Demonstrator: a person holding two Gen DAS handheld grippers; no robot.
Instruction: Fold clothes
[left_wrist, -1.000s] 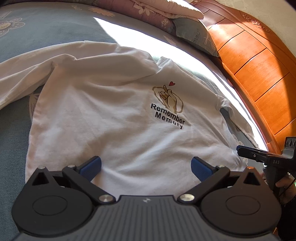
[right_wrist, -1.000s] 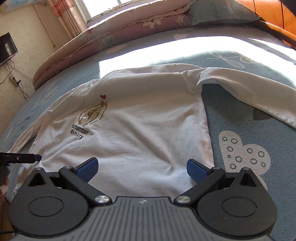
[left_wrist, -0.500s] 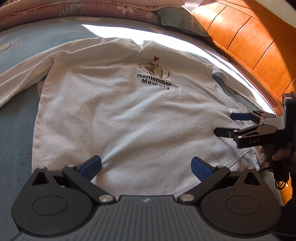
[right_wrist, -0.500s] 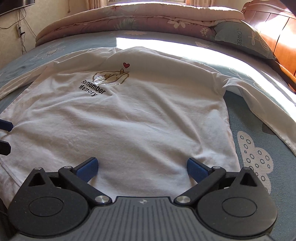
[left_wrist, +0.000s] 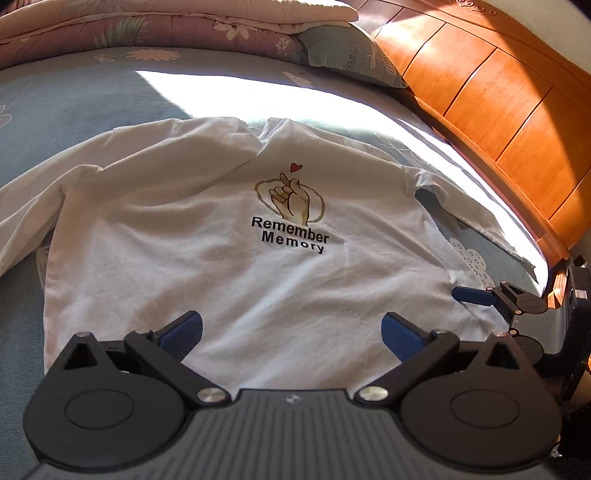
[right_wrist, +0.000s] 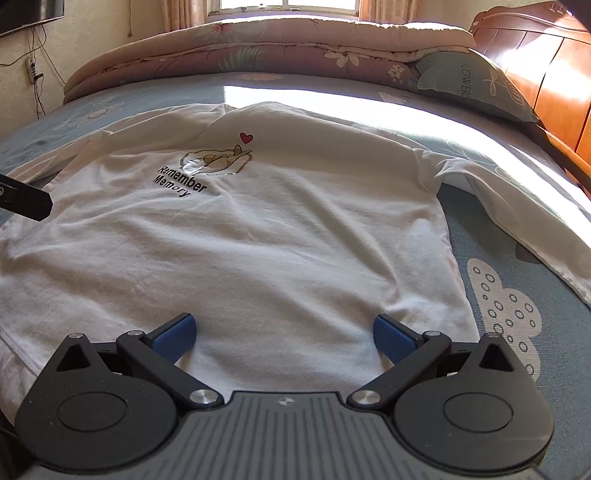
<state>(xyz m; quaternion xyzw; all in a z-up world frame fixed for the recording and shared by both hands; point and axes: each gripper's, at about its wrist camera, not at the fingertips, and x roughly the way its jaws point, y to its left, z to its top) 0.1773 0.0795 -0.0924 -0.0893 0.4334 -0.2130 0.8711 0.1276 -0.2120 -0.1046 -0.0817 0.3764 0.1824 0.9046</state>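
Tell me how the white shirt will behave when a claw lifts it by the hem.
The shirt will likely go floppy: it already lies creased and rumpled on the bed. It probably weighs little, since the fabric looks thin. The sleeve, spread out to the side, would likely trail and drag behind. Both claws, left and right, are open over the hem.

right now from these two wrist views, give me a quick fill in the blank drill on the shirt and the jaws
1. The white shirt lies spread flat on the ____.
2. Under the hand drawing, the black print reads "Remember ____".
3. The jaws of the left gripper and the right gripper both stand ____, gripping nothing.
4. Above the hand drawing sits a small red ____.

Missing words: bed; Memory; open; heart
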